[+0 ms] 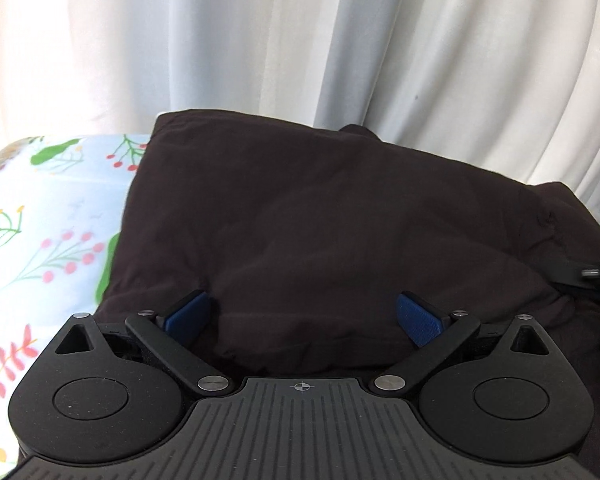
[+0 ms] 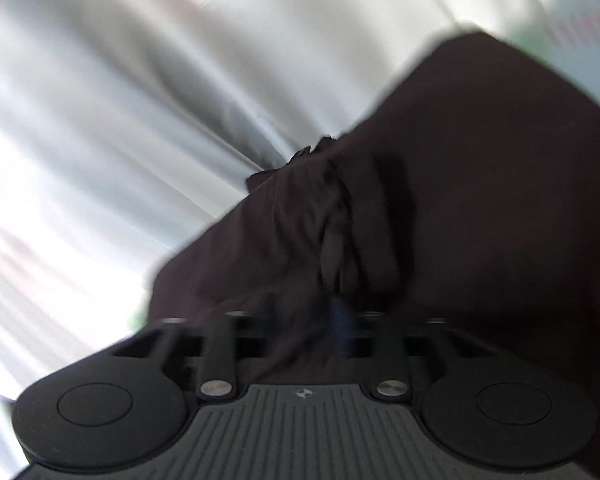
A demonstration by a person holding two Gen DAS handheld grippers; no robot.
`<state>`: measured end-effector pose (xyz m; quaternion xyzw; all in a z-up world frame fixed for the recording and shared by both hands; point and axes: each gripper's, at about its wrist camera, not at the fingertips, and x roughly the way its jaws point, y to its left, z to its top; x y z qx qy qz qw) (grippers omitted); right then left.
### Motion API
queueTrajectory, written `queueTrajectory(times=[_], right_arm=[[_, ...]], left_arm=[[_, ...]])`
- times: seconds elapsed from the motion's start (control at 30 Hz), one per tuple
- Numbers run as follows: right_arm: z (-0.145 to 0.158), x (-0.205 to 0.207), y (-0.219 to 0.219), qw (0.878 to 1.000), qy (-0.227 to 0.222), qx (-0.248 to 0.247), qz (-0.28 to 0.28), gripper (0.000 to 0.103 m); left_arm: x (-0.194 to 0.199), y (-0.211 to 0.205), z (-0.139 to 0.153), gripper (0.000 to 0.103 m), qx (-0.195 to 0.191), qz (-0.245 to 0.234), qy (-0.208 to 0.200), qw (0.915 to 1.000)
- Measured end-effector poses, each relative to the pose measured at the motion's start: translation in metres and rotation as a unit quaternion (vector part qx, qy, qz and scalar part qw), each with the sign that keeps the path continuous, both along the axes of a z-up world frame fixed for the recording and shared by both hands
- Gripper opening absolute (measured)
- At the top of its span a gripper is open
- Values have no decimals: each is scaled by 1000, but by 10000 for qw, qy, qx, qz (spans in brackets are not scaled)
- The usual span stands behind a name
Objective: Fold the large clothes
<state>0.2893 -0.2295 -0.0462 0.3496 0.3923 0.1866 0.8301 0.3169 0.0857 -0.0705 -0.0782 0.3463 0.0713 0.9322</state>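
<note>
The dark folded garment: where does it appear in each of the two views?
Left wrist view: dark folded garment fills the centre, on the floral sheet.
Right wrist view: the garment fills the right and lower centre, blurred.
Shared landmark: the white curtain behind.

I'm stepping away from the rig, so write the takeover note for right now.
Left claw: open wide, pads either side of the near edge of the dark garment, gripping nothing.
Right claw: its view is blurred; cloth bunches at the fingers, but open or shut cannot be told.
Garment: lies as a thick folded bundle on the floral sheet, in front of the white curtain.
Done: the main folds appear made.
Left: probably tidying the loose, bunched cloth at the bundle's right side and flattening it; check the right claw's grip first.
</note>
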Motion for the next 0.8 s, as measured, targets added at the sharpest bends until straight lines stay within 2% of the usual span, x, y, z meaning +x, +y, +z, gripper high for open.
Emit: queueTrajectory(times=[0.03, 0.17, 0.3, 0.33, 0.37, 0.47, 0.67, 0.8], right_arm=[[-2, -8, -4, 9998, 152, 129, -49, 64], [-7, -13, -7, 9987, 330, 355, -131, 63], [-20, -2, -2, 9931, 917, 660, -310, 58], [-19, -1, 1, 9938, 897, 576, -314, 55], [-18, 1, 5, 9948, 866, 414, -350, 44], [-26, 11, 8, 9936, 983, 255, -485, 24], [-22, 31, 26, 9969, 621, -340, -332, 21], [-15, 15, 26, 9977, 243, -627, -69, 22]], left_arm=[[-2, 0, 1, 102, 0, 34, -3, 10000], [-4, -5, 5, 102, 39, 151, 58, 9999], [-5, -7, 7, 102, 46, 213, 94, 9997], [-5, -8, 8, 102, 38, 229, 102, 9997], [-5, -8, 9, 102, 34, 230, 112, 9997], [-1, -7, 6, 102, 68, 234, 145, 9996], [9, -10, 2, 102, 187, 220, 240, 9993], [9, -13, 1, 102, 299, 196, 291, 9989]])
